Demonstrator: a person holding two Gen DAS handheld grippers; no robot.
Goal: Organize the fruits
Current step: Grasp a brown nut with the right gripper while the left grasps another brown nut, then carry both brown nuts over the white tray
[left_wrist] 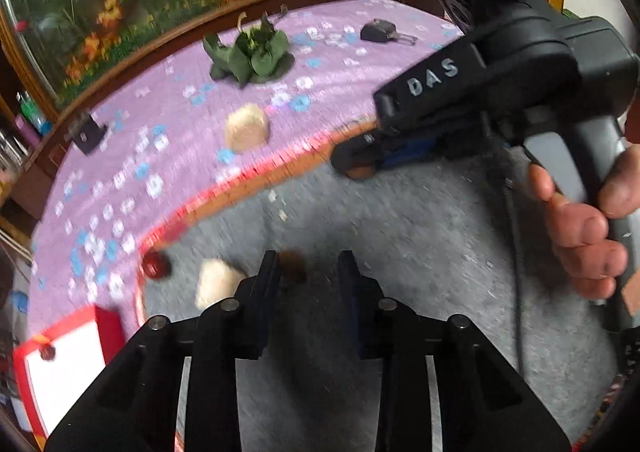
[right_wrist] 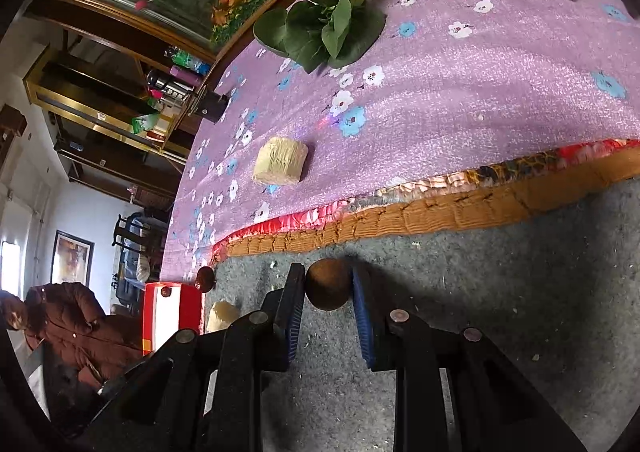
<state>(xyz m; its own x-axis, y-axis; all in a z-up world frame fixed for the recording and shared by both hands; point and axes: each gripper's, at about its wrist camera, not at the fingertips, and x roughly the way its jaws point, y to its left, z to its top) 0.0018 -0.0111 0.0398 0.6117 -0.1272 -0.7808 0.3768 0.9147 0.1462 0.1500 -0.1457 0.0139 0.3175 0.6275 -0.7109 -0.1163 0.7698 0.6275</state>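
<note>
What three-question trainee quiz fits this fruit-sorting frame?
1. True or false: the right tongs are closed on a brown round fruit.
2. Pick one: the leafy greens lie on A) the grey mat, B) the purple floral cloth, C) the red-and-white box.
3. Short answer: what colour are the pads of the right tongs?

Key: 1 true; 2 B; 3 blue.
</note>
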